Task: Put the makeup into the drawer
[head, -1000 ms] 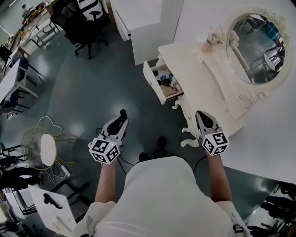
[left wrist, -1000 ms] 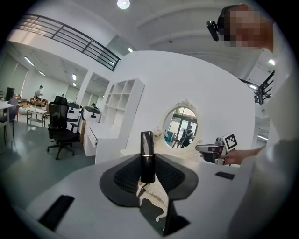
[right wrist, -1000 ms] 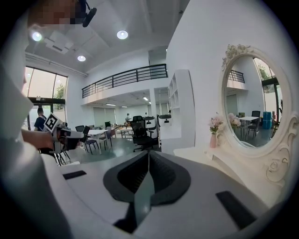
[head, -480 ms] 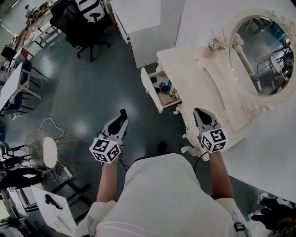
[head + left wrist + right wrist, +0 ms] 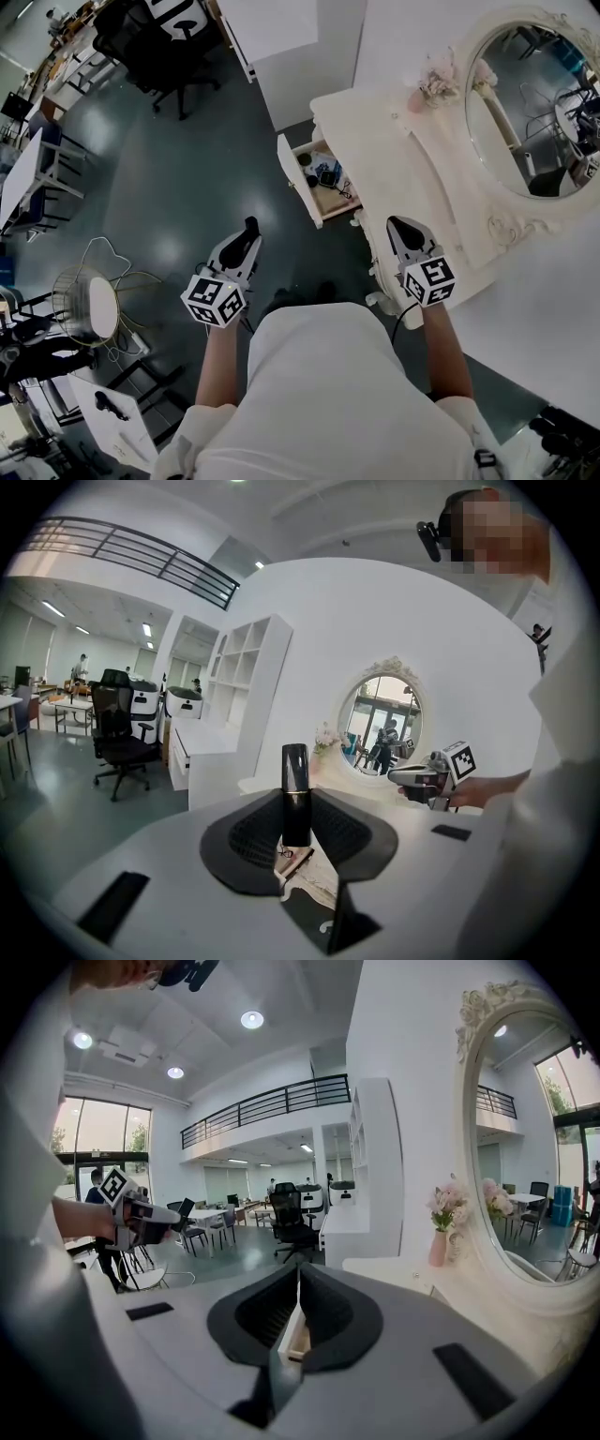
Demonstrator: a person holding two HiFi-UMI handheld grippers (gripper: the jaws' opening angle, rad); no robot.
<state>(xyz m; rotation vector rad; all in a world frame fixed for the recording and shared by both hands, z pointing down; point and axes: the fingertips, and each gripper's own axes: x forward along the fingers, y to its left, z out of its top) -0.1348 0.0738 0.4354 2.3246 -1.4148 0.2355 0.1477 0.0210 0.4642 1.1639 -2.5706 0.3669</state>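
Observation:
My left gripper (image 5: pixel 247 236) is shut on a black lipstick tube (image 5: pixel 295 766), which stands upright between the pads and pokes out past the tips (image 5: pixel 249 227). It hangs over the floor, left of and below the open drawer (image 5: pixel 292 180) of the white vanity table (image 5: pixel 394 159). Several small items lie in the drawer. My right gripper (image 5: pixel 401 228) is shut and holds nothing; it hovers at the vanity's front edge, right of the drawer. In the right gripper view the jaws (image 5: pixel 298 1274) meet, and the drawer's edge shows below them.
An oval mirror (image 5: pixel 525 103) and a pink flower vase (image 5: pixel 436 80) stand on the vanity. A white cabinet (image 5: pixel 281 47) is behind the drawer, a black office chair (image 5: pixel 178 56) at top left, and a wire stool (image 5: pixel 89 305) to my left.
Both grippers and the person have moved closer to the vanity, so the drawer sits nearer to them in the head view. The lipstick stays held in the left gripper.

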